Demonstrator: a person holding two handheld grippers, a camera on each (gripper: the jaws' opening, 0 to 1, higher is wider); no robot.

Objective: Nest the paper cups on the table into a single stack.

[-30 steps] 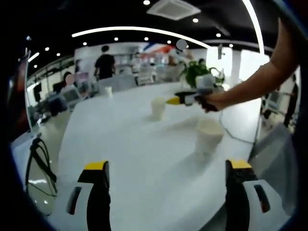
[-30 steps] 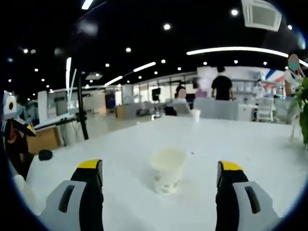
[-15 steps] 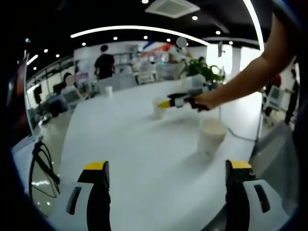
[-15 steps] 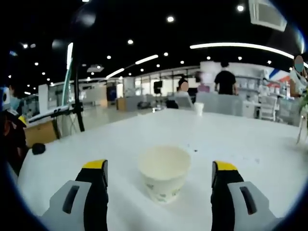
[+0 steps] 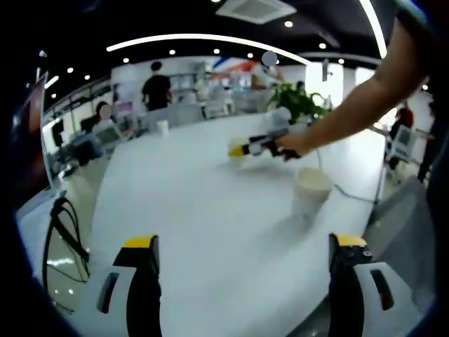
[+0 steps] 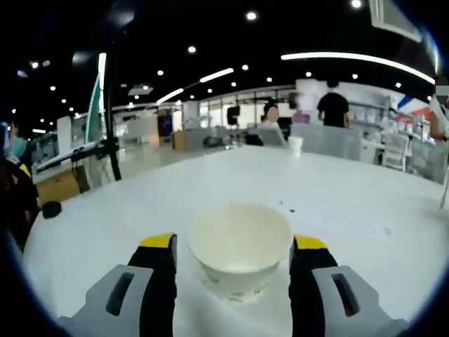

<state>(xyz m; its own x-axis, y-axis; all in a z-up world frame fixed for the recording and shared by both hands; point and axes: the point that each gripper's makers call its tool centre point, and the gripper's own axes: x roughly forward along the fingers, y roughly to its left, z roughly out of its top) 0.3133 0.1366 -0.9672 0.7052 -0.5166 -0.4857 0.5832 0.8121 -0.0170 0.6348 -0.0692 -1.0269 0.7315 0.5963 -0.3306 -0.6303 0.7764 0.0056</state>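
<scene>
A white paper cup (image 6: 240, 256) stands upright on the white table (image 6: 365, 210), right between the jaws of my right gripper (image 6: 233, 242). The jaws sit close on both sides of its rim, with a thin gap on the left. In the left gripper view, the right gripper (image 5: 256, 146), held by a person's hand, covers most of that cup (image 5: 236, 144). A second, larger paper cup (image 5: 311, 191) stands nearer, to the right. My left gripper (image 5: 244, 242) is open over bare table (image 5: 196, 203), well short of both cups.
A small cup (image 5: 163, 128) stands at the table's far end, also seen as the small cup (image 6: 295, 145) ahead. A potted plant (image 5: 298, 102) and a cable (image 5: 345, 192) are at the right edge. People and desks are behind.
My right gripper has moved forward around the cup and its jaws have narrowed toward it. The left gripper has stayed nearly still and open.
</scene>
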